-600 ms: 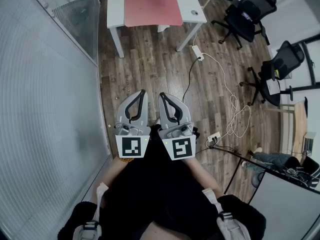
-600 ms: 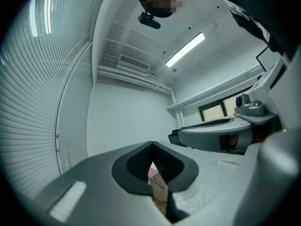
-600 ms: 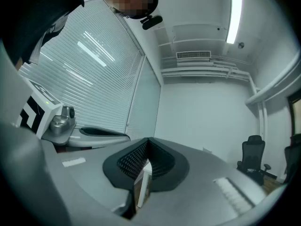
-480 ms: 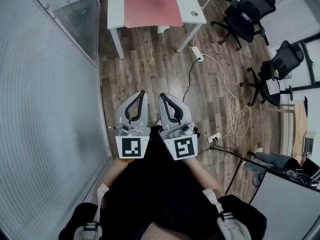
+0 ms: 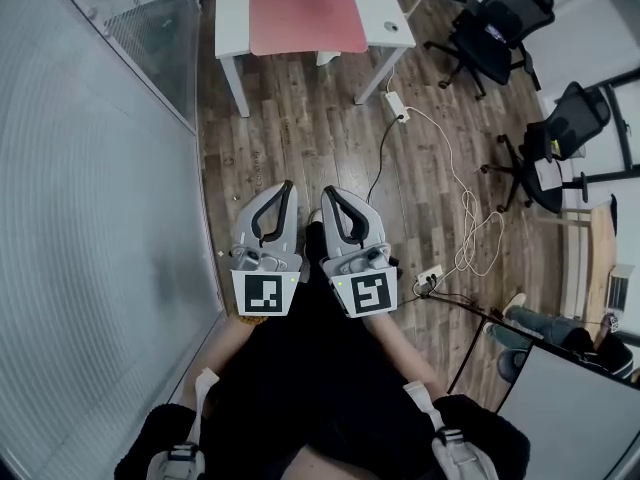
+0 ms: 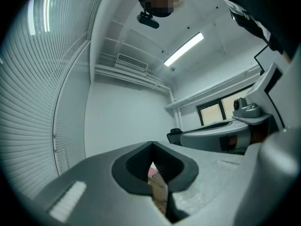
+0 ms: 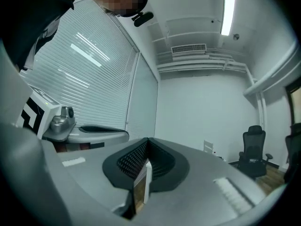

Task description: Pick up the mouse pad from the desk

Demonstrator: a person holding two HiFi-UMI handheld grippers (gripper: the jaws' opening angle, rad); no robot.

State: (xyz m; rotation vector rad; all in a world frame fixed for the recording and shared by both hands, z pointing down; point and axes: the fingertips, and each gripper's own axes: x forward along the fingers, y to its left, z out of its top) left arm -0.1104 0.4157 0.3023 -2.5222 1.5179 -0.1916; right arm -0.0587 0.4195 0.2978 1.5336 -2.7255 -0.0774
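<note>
Fingers of the left gripper (image 5: 287,186) and the right gripper (image 5: 326,191) are found pressed tip to tip, nothing held, at lower centre of the head view. The pink mouse pad (image 5: 305,18) is noted lying flat on the white desk (image 5: 386,16) at the top edge, well apart from both. Risks judged: the floor cable (image 5: 466,218) and power strip (image 5: 397,105) at right could be snagged on approach. The flat pad could be pushed, not pinched, unless the jaws are opened first.

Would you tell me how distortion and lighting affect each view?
Head view: fisheye bows the blinds; the mouse pad is evenly lit, sharp. Left gripper view: dark vignetted corners, bright ceiling light. Right gripper view: the same vignette, glare from its ceiling strip.
</note>
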